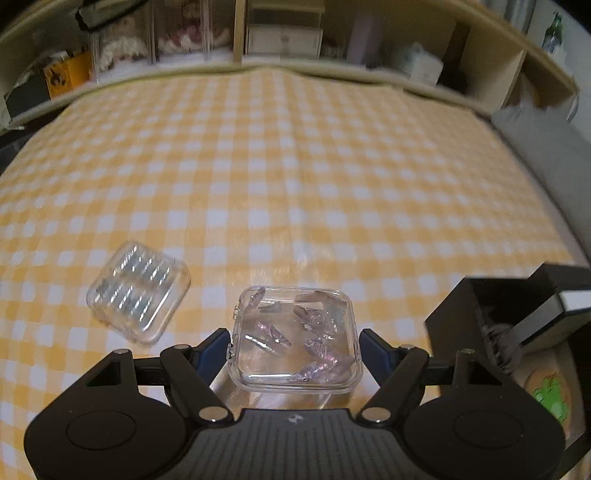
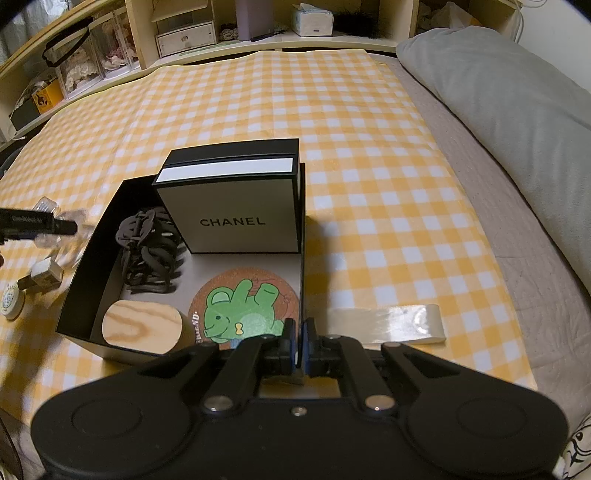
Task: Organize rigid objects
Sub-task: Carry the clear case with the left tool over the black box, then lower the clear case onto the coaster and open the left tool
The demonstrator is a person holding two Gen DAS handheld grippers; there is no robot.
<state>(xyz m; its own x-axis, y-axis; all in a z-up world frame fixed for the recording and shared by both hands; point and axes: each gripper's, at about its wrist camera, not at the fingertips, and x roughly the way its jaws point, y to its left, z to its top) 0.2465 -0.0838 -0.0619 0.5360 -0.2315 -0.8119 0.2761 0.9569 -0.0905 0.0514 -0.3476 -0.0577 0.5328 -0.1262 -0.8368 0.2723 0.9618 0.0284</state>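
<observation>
A clear plastic case [image 1: 295, 339] with purple pieces inside sits between the blue pads of my left gripper [image 1: 295, 345], which is shut on its two sides. A second clear case [image 1: 137, 292] holding metal parts lies on the checked cloth to the left. In the right wrist view an open black box [image 2: 92, 258] holds a white Chanel box [image 2: 229, 210], a dark hair claw [image 2: 147, 251], a wooden block [image 2: 142, 326] and a green bear coaster [image 2: 243, 306]. My right gripper [image 2: 299, 347] is shut on the box's front wall by its right corner.
A flat pale strip [image 2: 388, 321] lies right of the box. A small cube bottle [image 2: 46, 277] and a round tin [image 2: 11, 299] sit to its left. A grey pillow [image 2: 517, 110] lines the right side; shelves [image 2: 184, 33] run along the back.
</observation>
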